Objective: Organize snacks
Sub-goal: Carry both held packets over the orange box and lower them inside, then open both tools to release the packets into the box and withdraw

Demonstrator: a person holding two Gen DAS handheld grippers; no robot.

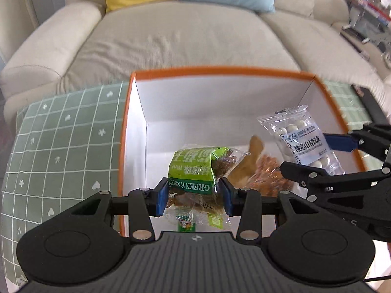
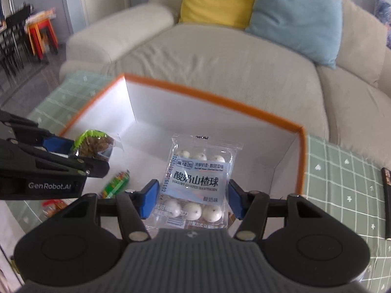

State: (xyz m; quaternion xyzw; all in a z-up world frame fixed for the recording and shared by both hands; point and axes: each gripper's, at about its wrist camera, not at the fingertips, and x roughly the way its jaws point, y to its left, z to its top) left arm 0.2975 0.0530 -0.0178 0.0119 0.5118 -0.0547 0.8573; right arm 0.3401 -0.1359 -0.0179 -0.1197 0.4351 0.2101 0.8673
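Left tool is clamped on a green raisin pack, blue pads pinching its lower half, top flopping forward. Right tool is clamped on a clear pack of yogurt-coated hawthorn balls, pads on both side edges, pack upright

Both packs hang over the open mouth of the orange-rimmed white box, raisin pack toward its left wall, hawthorn pack toward the right wall. So the step looks like drop-in

How to do it well, my read:
- lower each tool inside the rim before letting go, so the packs don't bounce off the wall
- the two tools are close together, so release one, back it off, then the other
- raisin pack is limp, so expect it to fold on landing; aim for bare floor at the far left corner
- hawthorn pack is stiffer, so lay it flat rather than on edge

Box contents: crinkly orange-brown packets on the floor near the right side, plus a small green stick-type snack near the near-left corner. Far half of the floor is bare. Exact count of packets is unclear, since the tools cover part of the floor

Box sits on the green grid-pattern cloth covering the bench, toward the bench's far edge, with a beige sofa just behind it. One orange packet looks to lie outside the box near the bench's left edge, likely still to be collected
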